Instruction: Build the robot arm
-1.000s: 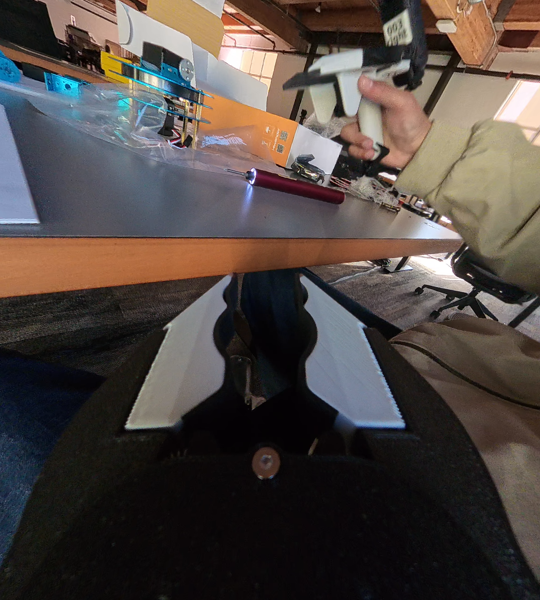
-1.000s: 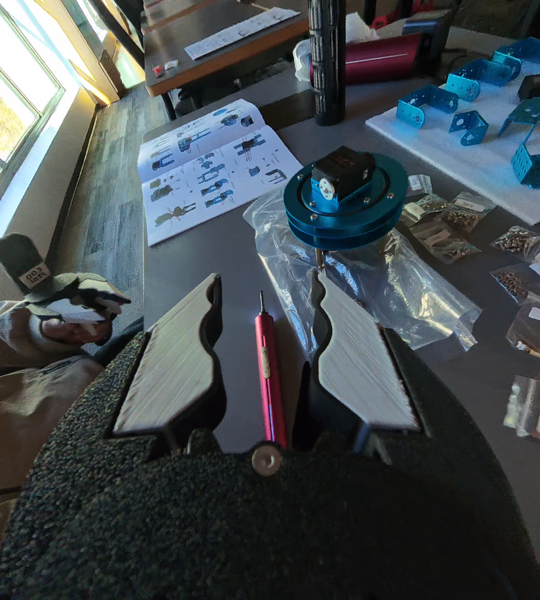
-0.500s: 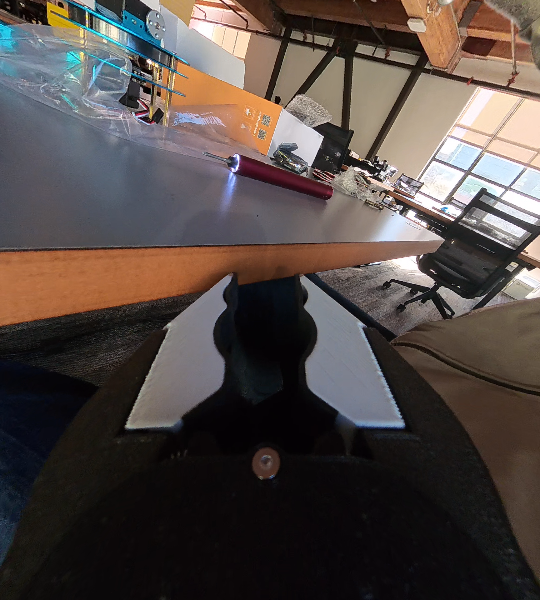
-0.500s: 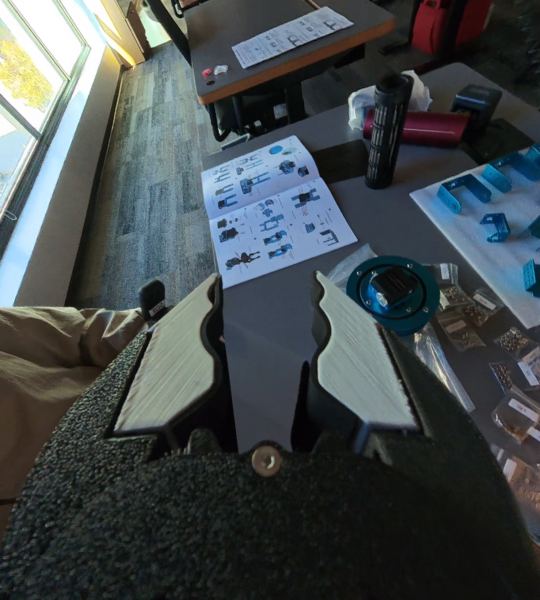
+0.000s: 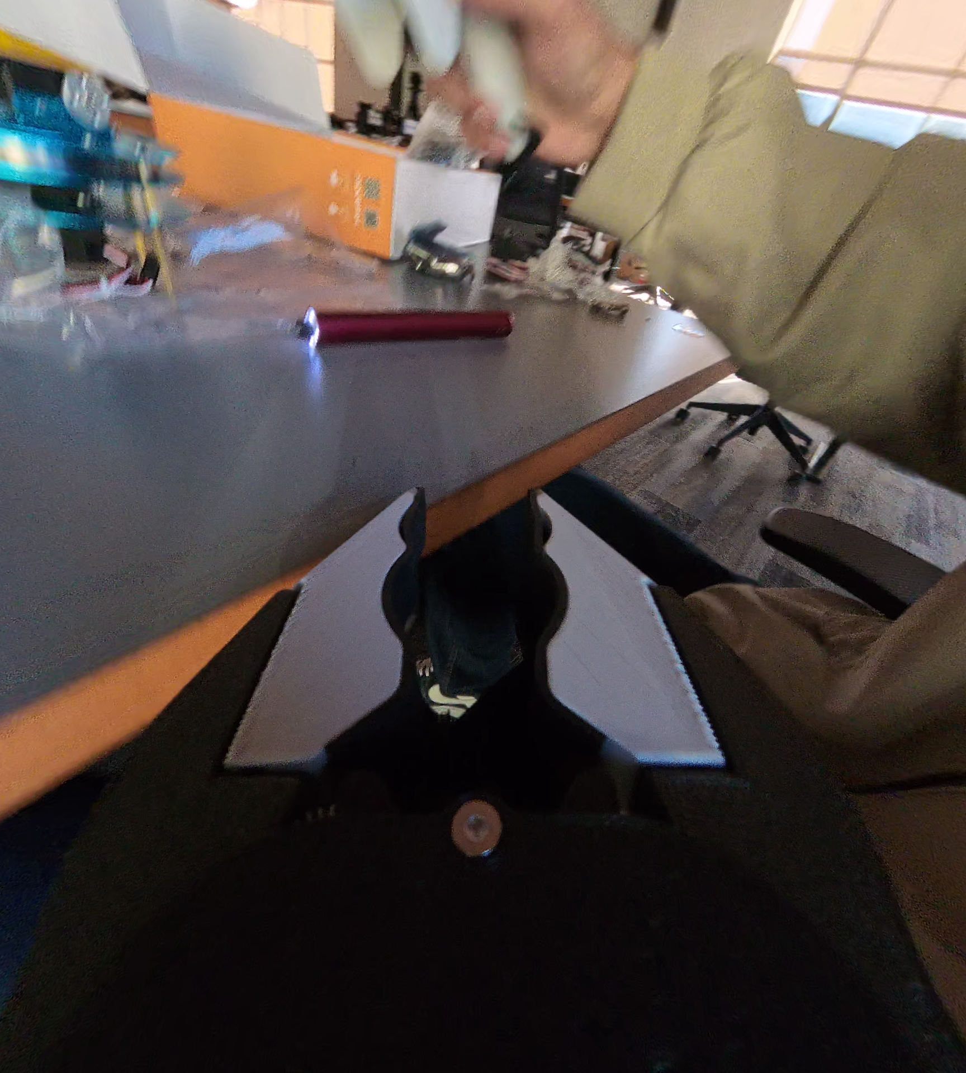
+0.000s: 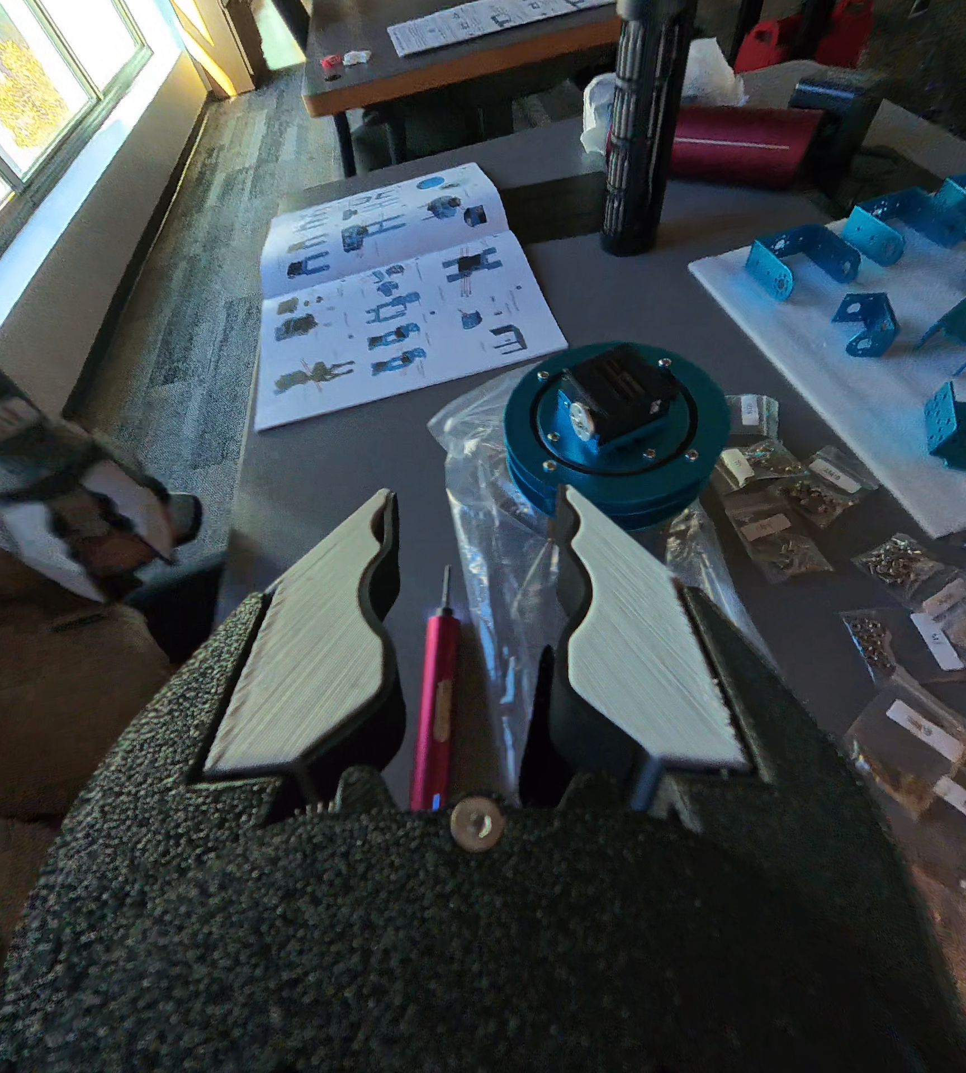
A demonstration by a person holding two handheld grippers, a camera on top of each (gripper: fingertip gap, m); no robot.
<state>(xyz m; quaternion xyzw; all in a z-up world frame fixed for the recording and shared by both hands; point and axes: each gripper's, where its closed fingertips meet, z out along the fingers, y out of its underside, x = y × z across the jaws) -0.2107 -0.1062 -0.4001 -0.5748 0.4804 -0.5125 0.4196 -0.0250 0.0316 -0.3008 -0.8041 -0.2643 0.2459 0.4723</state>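
Right gripper (image 6: 475,511) hovers over the grey table (image 6: 324,476), jaws spread and empty, straddling a slim red metal screwdriver (image 6: 434,697); clear bags (image 6: 782,517) hold small screws; left gripper (image 5: 476,505) parted, empty, at table edge.

The left wrist view looks low across the table (image 5: 178,464) edge, the right wrist view looks steeply down from above; both share the red screwdriver (image 5: 411,326) (image 6: 435,697).
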